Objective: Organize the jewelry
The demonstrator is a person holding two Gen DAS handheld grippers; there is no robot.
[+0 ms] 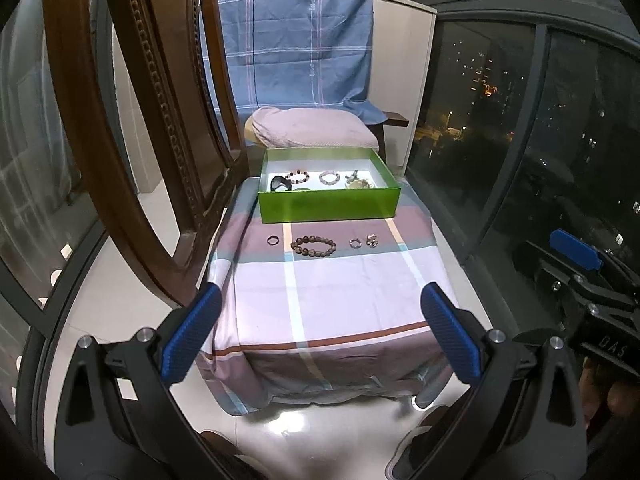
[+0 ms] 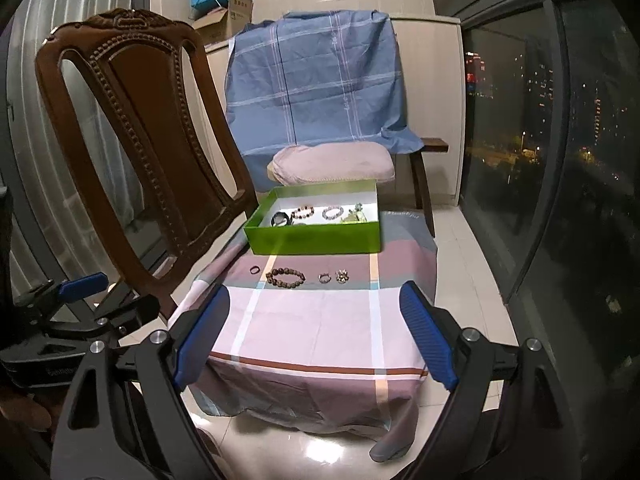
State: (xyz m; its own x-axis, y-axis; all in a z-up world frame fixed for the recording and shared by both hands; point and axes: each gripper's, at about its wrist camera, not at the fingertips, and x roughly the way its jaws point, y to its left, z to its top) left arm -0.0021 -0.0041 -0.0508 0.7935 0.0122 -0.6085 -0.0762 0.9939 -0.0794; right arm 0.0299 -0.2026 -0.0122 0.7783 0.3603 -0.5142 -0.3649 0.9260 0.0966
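A green box (image 1: 328,204) (image 2: 316,238) sits at the far end of a low table under a checked cloth (image 1: 332,292) (image 2: 316,320). Inside it lie several bracelets and a dark band. In front of the box, in a row on the cloth, lie a dark ring (image 1: 272,240) (image 2: 255,269), a brown bead bracelet (image 1: 313,246) (image 2: 285,277), a small ring (image 1: 355,243) (image 2: 324,278) and a second small ring (image 1: 372,241) (image 2: 341,277). My left gripper (image 1: 320,332) and right gripper (image 2: 316,336) are both open and empty, held back over the table's near edge.
A carved wooden chair (image 1: 132,120) (image 2: 152,140) stands close on the left of the table. A pink cushion (image 1: 312,128) and a blue draped cloth (image 1: 296,40) are behind the box. Dark glass windows (image 1: 520,120) run along the right. Glossy tiled floor lies below.
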